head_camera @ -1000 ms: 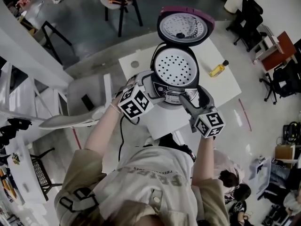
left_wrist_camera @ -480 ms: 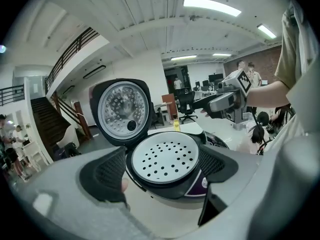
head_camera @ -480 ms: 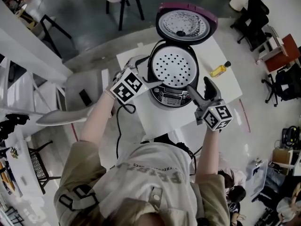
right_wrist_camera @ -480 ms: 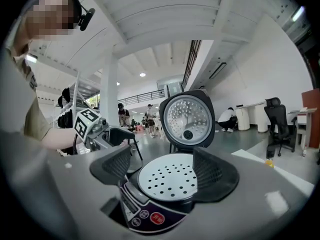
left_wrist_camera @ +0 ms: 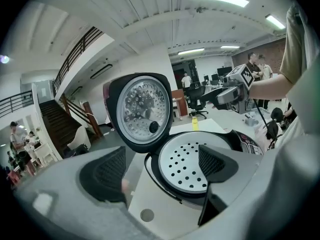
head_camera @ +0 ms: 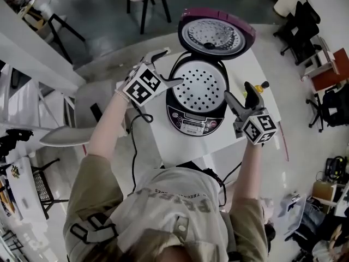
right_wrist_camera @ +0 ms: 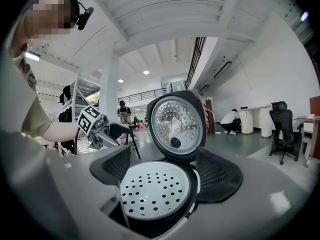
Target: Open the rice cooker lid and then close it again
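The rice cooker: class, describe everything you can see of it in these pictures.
The rice cooker is a round, dark-bodied appliance standing upright on a white table. Its hinged lid stands open at the back, with a purple outer rim and a shiny dimpled metal inner face bearing a dark knob. A white perforated tray fills the pot opening. A control panel sits on its front. The left gripper and the right gripper flank it, jaws open, gripping nothing.

The open plastic rice cooker lid [head_camera: 217,34] has a purple rim around a silvery dimpled face. The round white steam tray [head_camera: 200,86] is dotted with dark holes. A small bottle [left_wrist_camera: 194,123] is yellow. The left marker cube [head_camera: 143,87] and the right marker cube [head_camera: 258,129] show black-and-white squares.
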{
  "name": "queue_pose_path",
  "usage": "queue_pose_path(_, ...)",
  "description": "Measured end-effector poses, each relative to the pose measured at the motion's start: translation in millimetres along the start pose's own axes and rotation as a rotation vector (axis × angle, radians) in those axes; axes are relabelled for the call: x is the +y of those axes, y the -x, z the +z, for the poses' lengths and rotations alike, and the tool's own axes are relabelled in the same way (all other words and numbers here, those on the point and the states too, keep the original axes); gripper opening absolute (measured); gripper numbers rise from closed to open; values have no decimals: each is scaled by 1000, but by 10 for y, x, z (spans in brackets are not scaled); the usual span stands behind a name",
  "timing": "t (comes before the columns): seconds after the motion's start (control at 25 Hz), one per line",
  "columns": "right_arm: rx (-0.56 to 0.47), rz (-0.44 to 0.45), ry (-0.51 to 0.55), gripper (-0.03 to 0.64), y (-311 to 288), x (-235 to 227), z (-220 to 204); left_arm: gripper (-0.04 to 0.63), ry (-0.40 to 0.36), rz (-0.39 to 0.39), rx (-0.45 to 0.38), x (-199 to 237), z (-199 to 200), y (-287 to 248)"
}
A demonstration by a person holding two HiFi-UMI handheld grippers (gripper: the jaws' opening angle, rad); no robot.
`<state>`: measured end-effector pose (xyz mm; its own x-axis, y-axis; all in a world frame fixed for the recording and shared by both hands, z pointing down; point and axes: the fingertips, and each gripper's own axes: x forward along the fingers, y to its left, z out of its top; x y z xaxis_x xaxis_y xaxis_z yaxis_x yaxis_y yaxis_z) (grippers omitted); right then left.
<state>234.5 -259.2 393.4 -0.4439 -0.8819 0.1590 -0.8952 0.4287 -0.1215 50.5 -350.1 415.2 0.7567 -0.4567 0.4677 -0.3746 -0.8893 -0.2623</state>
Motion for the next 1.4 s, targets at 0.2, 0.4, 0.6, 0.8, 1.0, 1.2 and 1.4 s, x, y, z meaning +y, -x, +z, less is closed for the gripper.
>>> queue_pose_path(0.2, 12, 8, 7, 386, -183, -286, 62, 468, 3, 26, 13, 241, 53, -174)
queue_pose_path(0.4, 14, 20, 21, 399, -369, -498, 162, 468, 0, 38, 37, 412, 88, -368)
queue_pose_path(0.6, 21, 40, 33, 414, -560, -676, 240, 468, -3, 53, 53, 553, 95, -545)
queue_pose_path(0.8, 37, 58, 50, 423, -762, -838, 292, 468, -24, 70, 48, 768, 199, -679)
queue_pose_path(1.0, 27, 83, 65, 433, -929, -950, 425, 469, -58, 64, 78, 906, 256, -825)
queue_pose_path(1.2, 31, 127, 110, 451, -1037, -954, 516, 472, -90, 31, 84, 920, 322, -920)
queue_pose_path(1.4, 31, 166, 152, 456, -1106, -912, 557, 479, -112, 13, 55, 940, 405, -955)
